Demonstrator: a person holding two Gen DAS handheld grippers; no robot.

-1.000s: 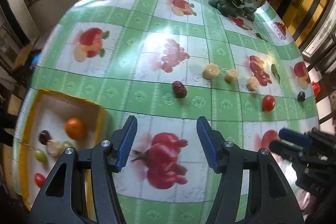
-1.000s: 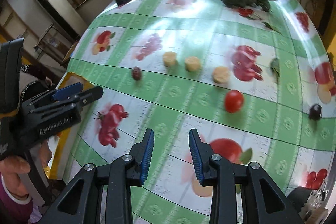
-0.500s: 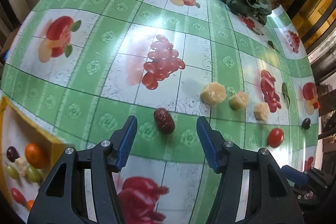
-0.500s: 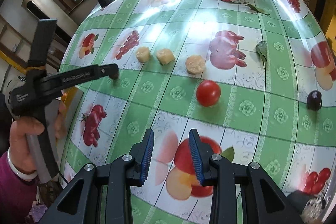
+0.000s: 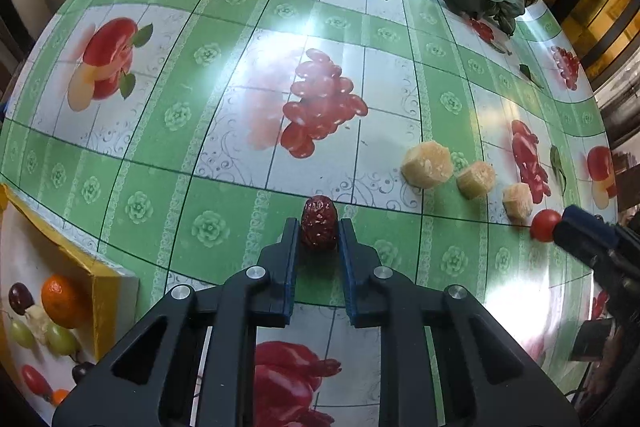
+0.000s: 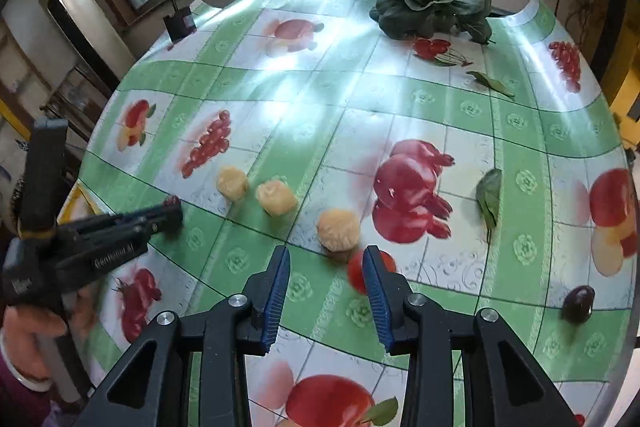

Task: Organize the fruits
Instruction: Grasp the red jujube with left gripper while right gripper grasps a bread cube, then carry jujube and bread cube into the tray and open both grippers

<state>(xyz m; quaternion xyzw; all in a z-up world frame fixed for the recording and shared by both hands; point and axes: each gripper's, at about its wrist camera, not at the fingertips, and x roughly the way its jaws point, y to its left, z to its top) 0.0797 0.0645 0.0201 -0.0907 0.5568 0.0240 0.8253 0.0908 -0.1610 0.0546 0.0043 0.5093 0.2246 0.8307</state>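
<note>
On green tablecloth [image 5: 208, 227], left gripper [image 5: 319, 239] has newly clamped the date [image 5: 319, 227]; right gripper [image 6: 326, 269] opening beside tomato [image 6: 356, 273].

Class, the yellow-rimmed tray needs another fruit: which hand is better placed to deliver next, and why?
Left. Its fingers already clamp the wrinkled red date, with the yellow-rimmed tray beside it; the right gripper stands open around the red cherry tomato.

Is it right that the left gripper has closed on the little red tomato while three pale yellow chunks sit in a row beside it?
Not quite. The left gripper has closed on the wrinkled dark red date, as the left wrist view shows. The tomato lies past the three yellow chunks.
</note>
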